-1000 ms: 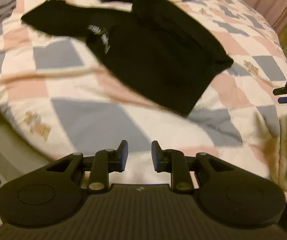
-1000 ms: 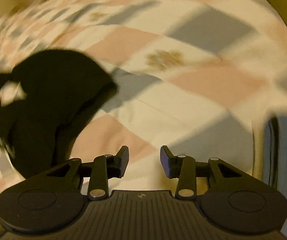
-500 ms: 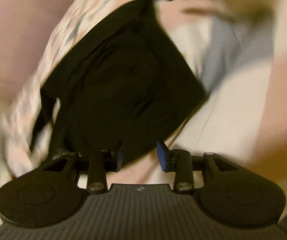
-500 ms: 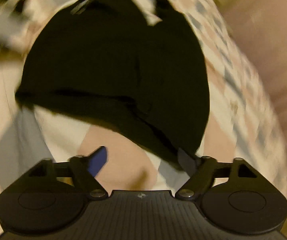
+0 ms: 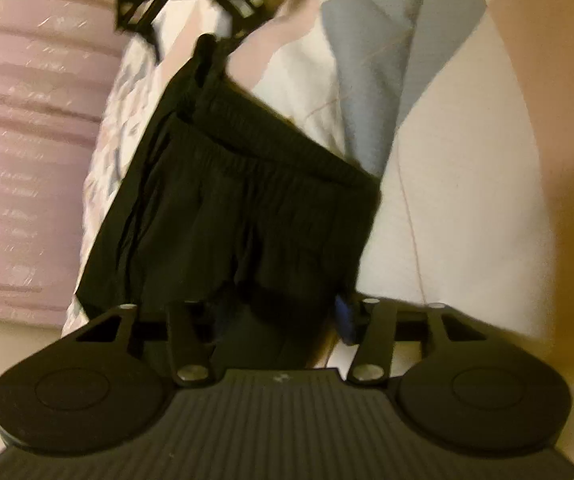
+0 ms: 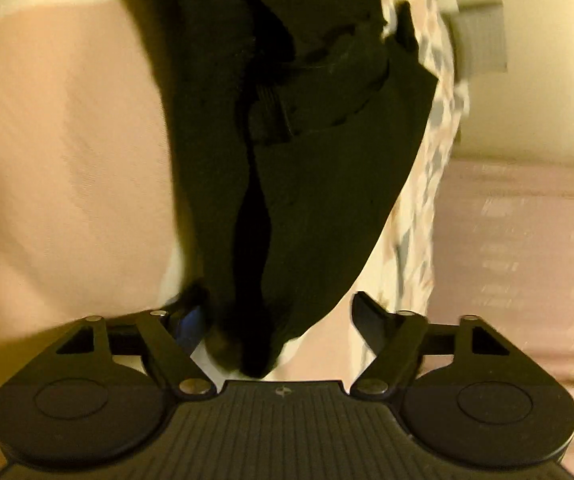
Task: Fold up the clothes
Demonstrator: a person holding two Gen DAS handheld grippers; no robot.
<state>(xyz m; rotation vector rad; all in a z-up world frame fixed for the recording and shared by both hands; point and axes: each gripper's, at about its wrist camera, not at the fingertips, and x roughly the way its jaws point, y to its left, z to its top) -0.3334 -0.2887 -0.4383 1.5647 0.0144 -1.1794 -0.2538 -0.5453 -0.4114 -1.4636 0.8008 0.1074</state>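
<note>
A black fabric garment with a gathered elastic waistband [image 5: 247, 216] lies on the bed's checked quilt of pink, grey and white squares [image 5: 427, 80]. The step in hand looks like the first pickup. The left gripper [image 5: 283, 316] has its fingers spread with the near waistband corner between them; the right gripper [image 6: 275, 316] is likewise wide open around the other near corner, neither pinching yet. Next, I judge, both must close on cloth alone, not quilt, then lift together. Bare quilt to the right in the left view gives room to lay the fold; the pinkish striped surface [image 5: 27, 140] beyond the bed edge limits movement that way.
</note>
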